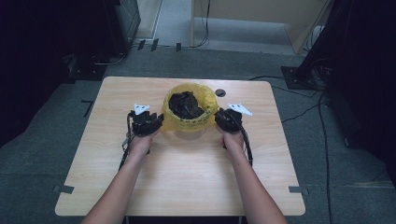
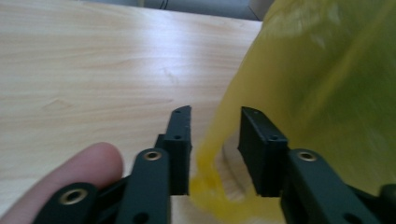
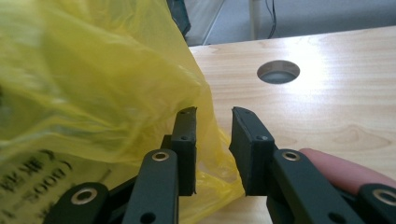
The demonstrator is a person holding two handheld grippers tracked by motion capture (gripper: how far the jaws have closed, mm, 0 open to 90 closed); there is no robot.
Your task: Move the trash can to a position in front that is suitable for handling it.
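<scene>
A yellow plastic bag (image 1: 189, 120) stands at the middle of the wooden table (image 1: 187, 177), its mouth open around dark crumpled stuff (image 1: 185, 105). My left gripper (image 1: 156, 122) is at the bag's left side. In the left gripper view its jaws (image 2: 215, 112) stand apart, and a loose fold of the yellow bag (image 2: 327, 93) hangs between them, unpinched. My right gripper (image 1: 219, 119) is at the bag's right side. Its jaws (image 3: 214, 111) are also apart, with the edge of the bag (image 3: 93, 84) in the gap. Black print shows low on the bag.
A round cable hole (image 1: 220, 92) (image 3: 278, 71) lies in the table just behind the right gripper. Grey carpet surrounds the table, with cables (image 1: 322, 135) on the right, a dark stand (image 1: 303, 70) at the back right and dark equipment (image 1: 116, 28) at the back left.
</scene>
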